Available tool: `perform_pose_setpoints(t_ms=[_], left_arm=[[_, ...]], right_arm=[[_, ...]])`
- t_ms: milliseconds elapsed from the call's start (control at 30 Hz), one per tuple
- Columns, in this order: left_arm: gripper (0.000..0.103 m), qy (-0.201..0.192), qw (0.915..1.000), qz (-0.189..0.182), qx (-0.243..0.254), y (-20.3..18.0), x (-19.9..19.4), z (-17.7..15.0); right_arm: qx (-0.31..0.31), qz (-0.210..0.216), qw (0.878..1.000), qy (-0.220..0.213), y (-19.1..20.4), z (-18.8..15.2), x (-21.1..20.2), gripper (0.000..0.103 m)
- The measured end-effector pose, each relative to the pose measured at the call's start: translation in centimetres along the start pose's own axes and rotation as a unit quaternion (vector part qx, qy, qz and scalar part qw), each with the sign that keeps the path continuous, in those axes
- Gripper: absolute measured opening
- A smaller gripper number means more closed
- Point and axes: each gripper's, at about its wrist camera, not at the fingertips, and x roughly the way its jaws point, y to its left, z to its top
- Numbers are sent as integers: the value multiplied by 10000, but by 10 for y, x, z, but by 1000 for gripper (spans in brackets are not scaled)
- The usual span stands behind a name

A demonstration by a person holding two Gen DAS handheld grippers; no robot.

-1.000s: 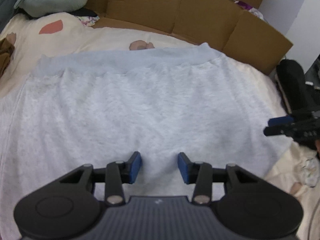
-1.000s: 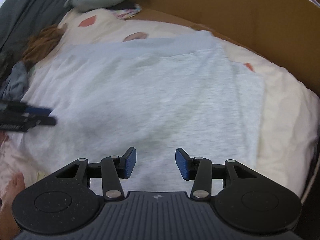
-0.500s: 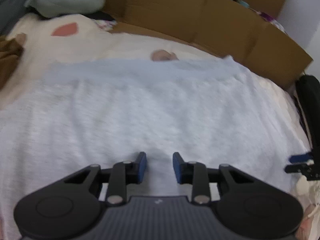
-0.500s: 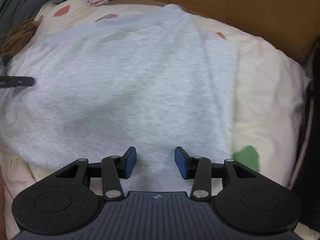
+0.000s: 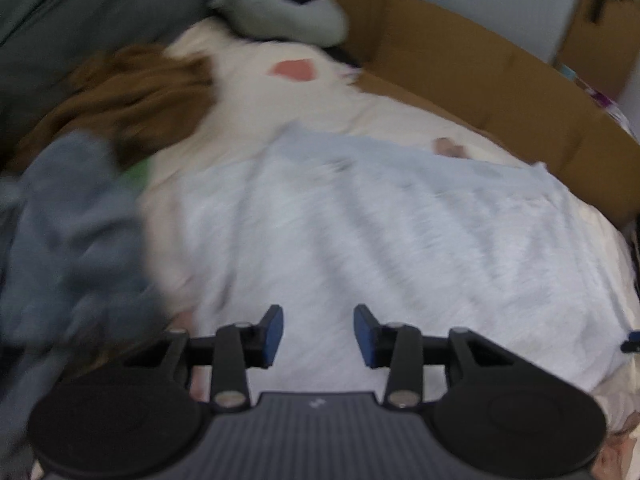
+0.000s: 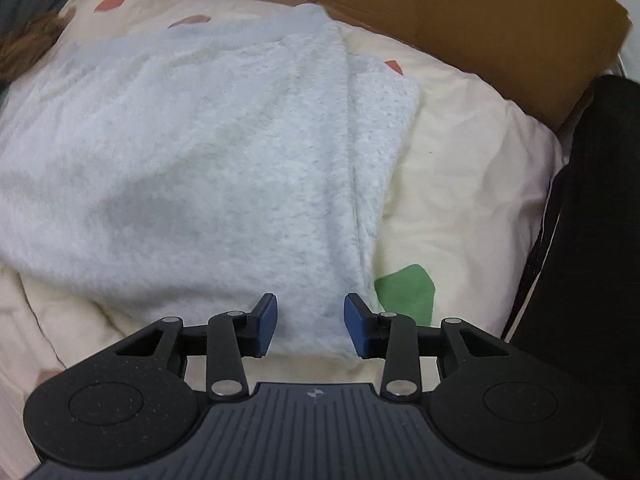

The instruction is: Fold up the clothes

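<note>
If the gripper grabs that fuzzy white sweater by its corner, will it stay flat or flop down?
It would probably flop: the fuzzy white sweater already drapes and wrinkles over the soft bedding. It looks thick, so it may feel weighty for cloth. Its folded side layer would likely fall open. The right gripper is open above its near edge.

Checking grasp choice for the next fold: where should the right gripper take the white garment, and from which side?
Probably the near right corner of the white garment, just ahead of the open right gripper, coming from the near hem. The layers there end in a free edge over the bedding, so one finger could slip beneath.
</note>
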Motion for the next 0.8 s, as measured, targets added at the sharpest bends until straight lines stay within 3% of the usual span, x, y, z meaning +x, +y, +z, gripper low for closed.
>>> perform_pose_setpoints(t_ms=[233, 500, 633, 800], left_arm=[[42, 79, 9994, 154, -293, 24, -21, -27], [50, 369, 9961, 404, -691, 48, -22, -58], [50, 413, 9897, 158, -1363, 62, -19, -71], [50, 490, 9732, -267, -2230, 75, -12, -82]], right_arm=[[-96, -33, 9999, 93, 3, -2, -2, 43], [214, -121, 9995, 203, -6, -8, -6, 44], [637, 12, 9978, 204, -17, -13, -8, 44], [1180, 283, 9925, 181, -27, -18, -13, 44]])
